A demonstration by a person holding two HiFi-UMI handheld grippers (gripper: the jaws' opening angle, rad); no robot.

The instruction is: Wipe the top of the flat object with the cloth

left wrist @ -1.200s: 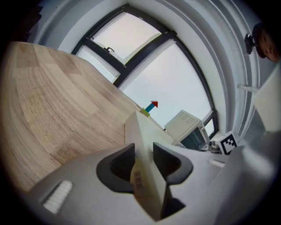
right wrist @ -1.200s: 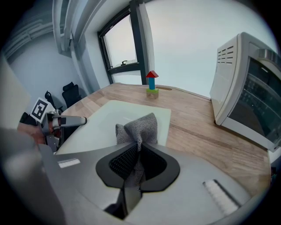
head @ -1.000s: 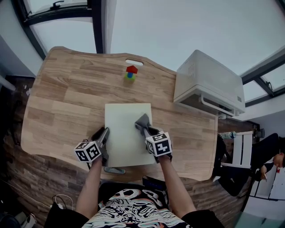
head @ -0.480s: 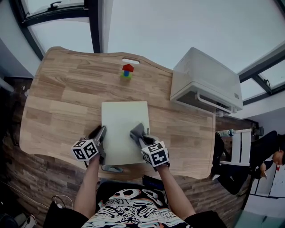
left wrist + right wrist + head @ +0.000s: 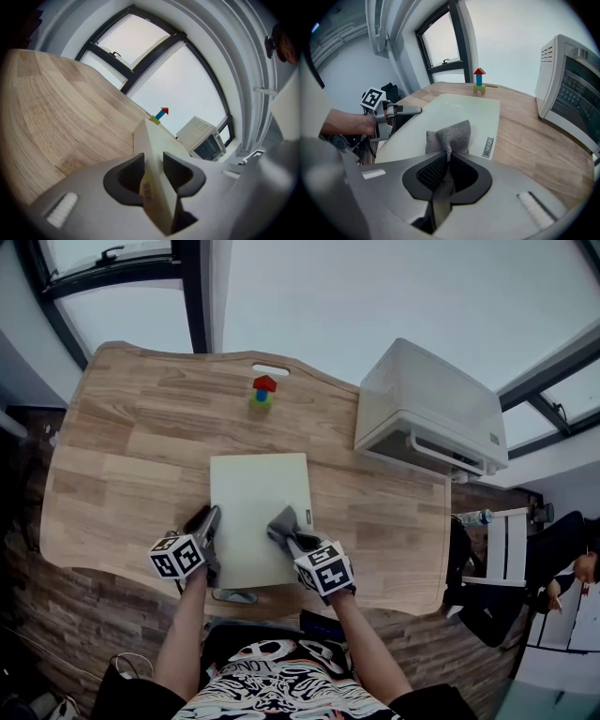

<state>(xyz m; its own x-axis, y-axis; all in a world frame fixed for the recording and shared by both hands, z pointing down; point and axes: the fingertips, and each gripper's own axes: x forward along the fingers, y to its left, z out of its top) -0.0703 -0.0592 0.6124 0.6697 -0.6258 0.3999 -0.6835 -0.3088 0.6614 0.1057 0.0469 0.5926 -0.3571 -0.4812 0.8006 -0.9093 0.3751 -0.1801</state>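
Note:
A pale flat board [image 5: 255,502] lies on the wooden table [image 5: 122,456]. My left gripper [image 5: 211,519] is shut on the board's left edge; in the left gripper view both pads [image 5: 129,174] press on the board's rim [image 5: 154,140], with the gripper [image 5: 153,174] astride it. My right gripper [image 5: 287,534] is shut on a grey knitted cloth [image 5: 281,519], which rests on the board's near right part. In the right gripper view the cloth [image 5: 451,133] bunches out of the jaws of the gripper [image 5: 446,171] onto the board [image 5: 459,110]. The left gripper [image 5: 405,110] shows there at the board's far side.
A white microwave-like box [image 5: 431,413] stands at the right of the table. A small stack of toy blocks [image 5: 263,392] with a red top sits beyond the board, near a slot [image 5: 270,369] in the tabletop. A grey handle [image 5: 234,596] lies at the near edge.
My right gripper has dragged the cloth along the board's right side towards the near edge. The left gripper has kept its hold on the left edge.

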